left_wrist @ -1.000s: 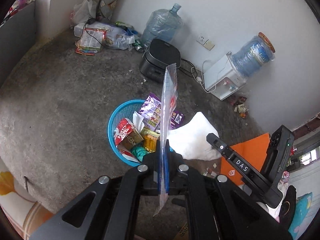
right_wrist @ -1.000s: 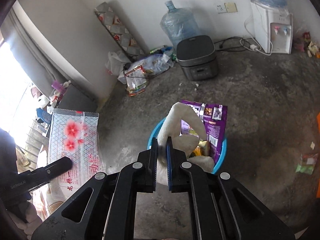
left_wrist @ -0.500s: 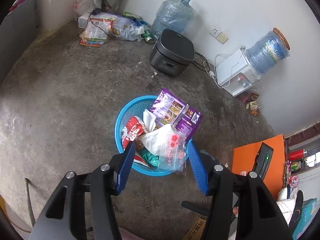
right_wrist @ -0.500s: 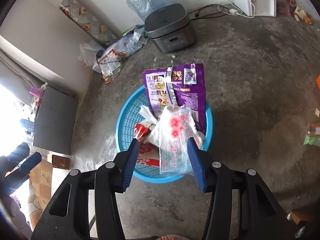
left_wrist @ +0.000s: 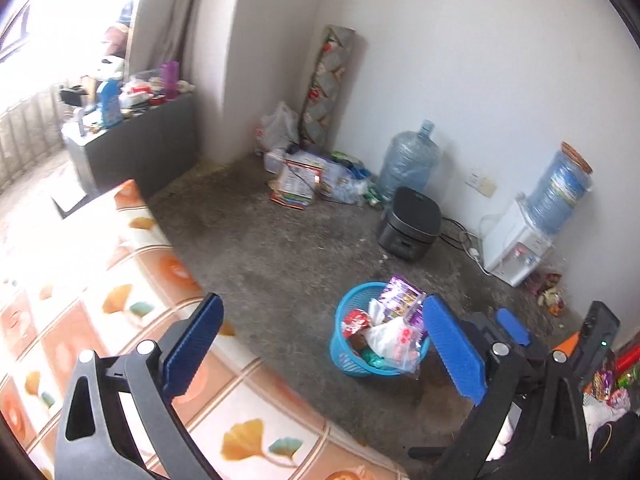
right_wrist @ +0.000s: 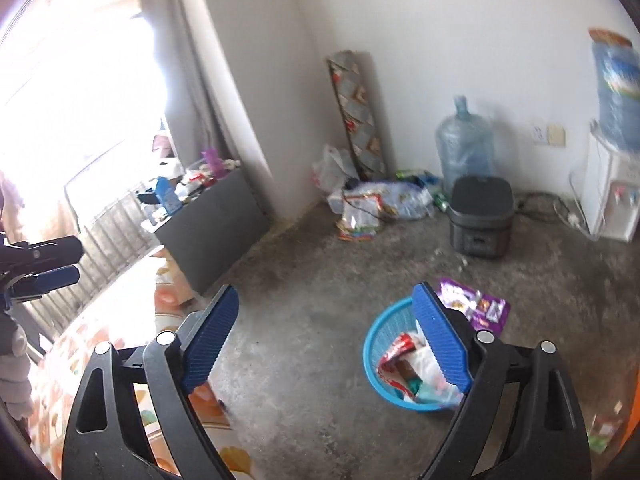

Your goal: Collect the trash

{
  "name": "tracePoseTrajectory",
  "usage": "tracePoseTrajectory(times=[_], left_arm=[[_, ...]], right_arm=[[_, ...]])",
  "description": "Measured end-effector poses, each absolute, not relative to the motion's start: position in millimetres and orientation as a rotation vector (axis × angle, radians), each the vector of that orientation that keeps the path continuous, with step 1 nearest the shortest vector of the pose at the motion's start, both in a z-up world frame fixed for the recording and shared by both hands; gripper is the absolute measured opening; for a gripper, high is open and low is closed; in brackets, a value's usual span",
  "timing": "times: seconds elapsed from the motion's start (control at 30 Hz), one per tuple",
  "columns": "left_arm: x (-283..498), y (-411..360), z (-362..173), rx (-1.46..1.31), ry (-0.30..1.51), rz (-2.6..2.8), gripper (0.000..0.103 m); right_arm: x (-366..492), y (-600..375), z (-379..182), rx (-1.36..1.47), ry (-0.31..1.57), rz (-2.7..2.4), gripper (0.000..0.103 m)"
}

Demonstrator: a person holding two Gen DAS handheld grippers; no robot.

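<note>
The left gripper (left_wrist: 320,344) has its blue ribbed fingers (left_wrist: 192,344) spread wide and opening, with nothing between them and nothing touched. The right gripper (right_wrist: 324,344) is the same: its blue fingers (right_wrist: 210,342) stand far apart, opening, and hold nothing. Below and beyond both, the round blue plastic basket (left_wrist: 344,354) stands on the grey concrete floor (left_wrist: 280,252), stuffed with trash: a purple snack packet (left_wrist: 402,294), a red wrapper (left_wrist: 354,320) and a clear plastic bag with red flowers (left_wrist: 394,340) lying on top. A patterned orange-and-cream bedcover (left_wrist: 100,300) lies to the left.
</note>
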State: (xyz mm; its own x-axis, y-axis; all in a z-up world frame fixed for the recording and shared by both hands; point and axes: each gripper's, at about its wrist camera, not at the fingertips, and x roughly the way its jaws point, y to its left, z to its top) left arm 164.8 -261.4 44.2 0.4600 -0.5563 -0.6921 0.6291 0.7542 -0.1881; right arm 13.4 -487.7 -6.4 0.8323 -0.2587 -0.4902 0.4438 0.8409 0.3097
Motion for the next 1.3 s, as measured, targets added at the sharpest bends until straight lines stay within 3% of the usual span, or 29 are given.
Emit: tracePoseTrajectory(times=[0.07, 0.37, 0.6, 0.9, 1.3], left_arm=[[151.7, -235.0, 56.9, 0.101, 0.788, -0.626, 0.098], [79.3, -118.8, 84.9, 0.14, 0.622, -0.331, 0.098], [37.4, -56.8, 50.7, 0.023, 0.697, -0.199, 0.098], [3.1, -40.9, 3.8, -0.021, 0.818, -0.082, 0.098], [1.0, -56.7, -4.8, 0.041, 0.843, -0.074, 0.098]], right_arm=[[10.4, -465.1, 13.0, 0.364, 0.41, -0.335, 0.095], [-4.1, -384.9, 61.2, 0.191, 0.314, -0.185, 0.095], [-8.9, -332.9, 66.1, 0.098, 0.342, -0.029, 0.095], [-20.8, -285.2, 44.2, 0.004, 0.489, 0.089, 0.095], [-53.9, -304.0, 5.2, -0.034, 0.741, -0.098, 0.095]])
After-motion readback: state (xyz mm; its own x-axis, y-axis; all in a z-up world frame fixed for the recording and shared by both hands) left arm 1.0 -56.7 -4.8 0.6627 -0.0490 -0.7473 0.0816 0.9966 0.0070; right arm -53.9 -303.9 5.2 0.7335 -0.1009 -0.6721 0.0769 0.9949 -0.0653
